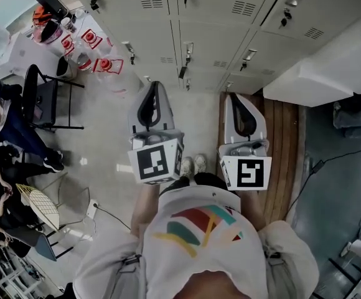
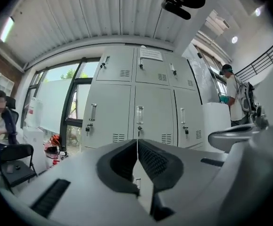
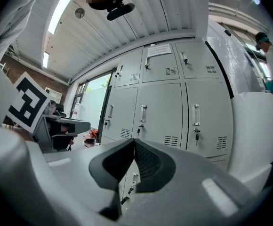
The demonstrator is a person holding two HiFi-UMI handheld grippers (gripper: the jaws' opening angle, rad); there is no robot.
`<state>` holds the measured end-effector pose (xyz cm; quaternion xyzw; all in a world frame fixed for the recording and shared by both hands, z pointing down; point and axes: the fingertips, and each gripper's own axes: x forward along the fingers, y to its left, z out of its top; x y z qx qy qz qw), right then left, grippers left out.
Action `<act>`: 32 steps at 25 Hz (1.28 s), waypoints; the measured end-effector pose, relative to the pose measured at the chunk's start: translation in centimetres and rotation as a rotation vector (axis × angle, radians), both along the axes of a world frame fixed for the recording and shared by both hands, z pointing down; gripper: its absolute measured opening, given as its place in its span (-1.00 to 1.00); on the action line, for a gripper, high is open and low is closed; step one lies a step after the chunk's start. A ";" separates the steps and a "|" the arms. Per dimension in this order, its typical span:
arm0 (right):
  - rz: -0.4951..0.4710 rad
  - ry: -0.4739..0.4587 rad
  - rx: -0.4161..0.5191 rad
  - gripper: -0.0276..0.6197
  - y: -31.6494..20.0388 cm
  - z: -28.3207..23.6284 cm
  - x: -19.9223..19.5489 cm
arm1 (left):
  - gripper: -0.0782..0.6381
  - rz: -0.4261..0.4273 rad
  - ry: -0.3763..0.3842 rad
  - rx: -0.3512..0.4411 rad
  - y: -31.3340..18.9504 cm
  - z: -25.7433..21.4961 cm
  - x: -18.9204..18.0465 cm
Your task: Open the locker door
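Left tongs (image 1: 154,92) and right tongs (image 1: 243,103) held side by side, level, both closed, nothing gripped.

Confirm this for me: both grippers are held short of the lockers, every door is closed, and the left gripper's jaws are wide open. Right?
Not quite. The left gripper has its jaws together with nothing between them, as the left gripper view shows. The rest stands: it and the right gripper are short of the lockers, and every door in view is closed.
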<state>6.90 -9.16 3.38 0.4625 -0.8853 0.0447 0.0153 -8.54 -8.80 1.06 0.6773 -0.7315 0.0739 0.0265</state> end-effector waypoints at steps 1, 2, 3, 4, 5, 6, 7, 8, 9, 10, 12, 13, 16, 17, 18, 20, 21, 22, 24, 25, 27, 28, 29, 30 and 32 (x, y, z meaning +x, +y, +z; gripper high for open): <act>0.000 -0.004 0.003 -0.90 -0.4 0.1 0.1 | -0.73 -0.003 0.006 -0.003 -0.1 0.2 0.5; 0.001 -0.011 0.003 -0.90 -0.7 0.3 0.2 | -0.73 -0.003 0.008 -0.007 -0.2 0.4 0.9; 0.002 -0.016 0.000 -0.90 -1.0 0.7 0.3 | -0.73 0.003 0.009 -0.008 -0.5 0.8 1.3; 0.004 -0.020 -0.005 -0.90 -1.4 1.3 0.5 | -0.73 0.011 0.010 -0.006 -0.9 1.2 1.7; 0.009 -0.021 -0.009 -0.90 -1.9 2.1 0.7 | -0.73 0.018 0.012 -0.002 -1.4 1.7 2.1; 0.017 -0.020 -0.010 -0.90 -2.6 3.1 0.8 | -0.73 0.024 0.012 0.001 -1.9 2.4 2.4; 0.031 -0.021 -0.011 -0.90 -3.3 4.2 0.9 | -0.73 0.031 0.012 -0.001 -2.6 3.4 2.5; 0.049 -0.026 -0.016 -0.90 -4.1 5.4 0.9 | -0.73 0.041 0.011 -0.006 -3.3 4.5 2.4; 0.066 -0.032 -0.021 -0.90 -4.8 6.7 0.8 | -0.73 0.050 0.012 -0.014 -4.1 6.0 2.3; 0.080 -0.034 -0.025 -0.90 -5.4 8.2 0.7 | -0.73 0.056 0.015 -0.022 -4.8 7.8 2.0; 0.088 -0.024 -0.016 -0.90 -6.5 12.1 0.2 | -0.73 0.051 0.025 -0.036 -6.1 12.7 1.4; 0.088 -0.022 -0.007 -0.90 -7.1 14.5 -0.2 | -0.73 0.047 0.026 -0.041 -6.6 15.5 1.0; 0.106 -0.050 0.009 -0.90 -7.5 17.9 -2.2 | -0.73 0.054 0.023 -0.049 -6.8 20.2 -0.8; 0.117 -0.054 0.028 -0.90 -7.4 15.8 -2.8 | -0.73 0.061 0.048 -0.038 -6.8 18.6 -1.4; 0.128 -0.045 0.063 -0.90 -7.4 12.1 -3.4 | -0.73 0.069 0.091 -0.011 -7.0 15.5 -2.0; 0.147 0.000 0.148 -0.90 -8.0 4.0 -4.3 | -0.73 0.085 0.175 0.074 -8.2 8.2 -2.9; 0.153 0.020 0.178 -0.90 -8.4 1.9 -4.7 | -0.73 0.096 0.198 0.115 -8.8 6.2 -3.2; 0.157 0.028 0.196 -0.90 -8.7 1.7 -5.2 | -0.73 0.112 0.209 0.145 -9.2 5.9 -3.4; 0.153 0.026 0.215 -0.90 -9.4 6.0 -6.2 | -0.73 0.140 0.205 0.178 -10.0 10.2 -3.8; 0.147 0.032 0.223 -0.90 -9.9 9.5 -6.6 | -0.73 0.143 0.187 0.182 -10.4 13.6 -4.0; 0.135 0.059 0.226 -0.90 -11.2 16.6 -6.6 | -0.73 0.144 0.127 0.192 -11.4 20.2 -4.3; 0.132 0.069 0.215 -0.90 -12.0 19.8 -6.6 | -0.73 0.148 0.088 0.204 -12.0 22.8 -4.6; 0.128 0.070 0.201 -0.90 -12.7 22.5 -6.6 | -0.73 0.154 0.051 0.218 -12.5 24.9 -5.0; 0.127 0.066 0.191 -0.90 -13.4 24.8 -6.6 | -0.73 0.162 0.025 0.232 -13.1 26.5 -5.4; 0.126 0.061 0.182 -0.90 -14.3 28.3 -6.6 | -0.73 0.178 0.014 0.253 -14.2 29.0 -6.1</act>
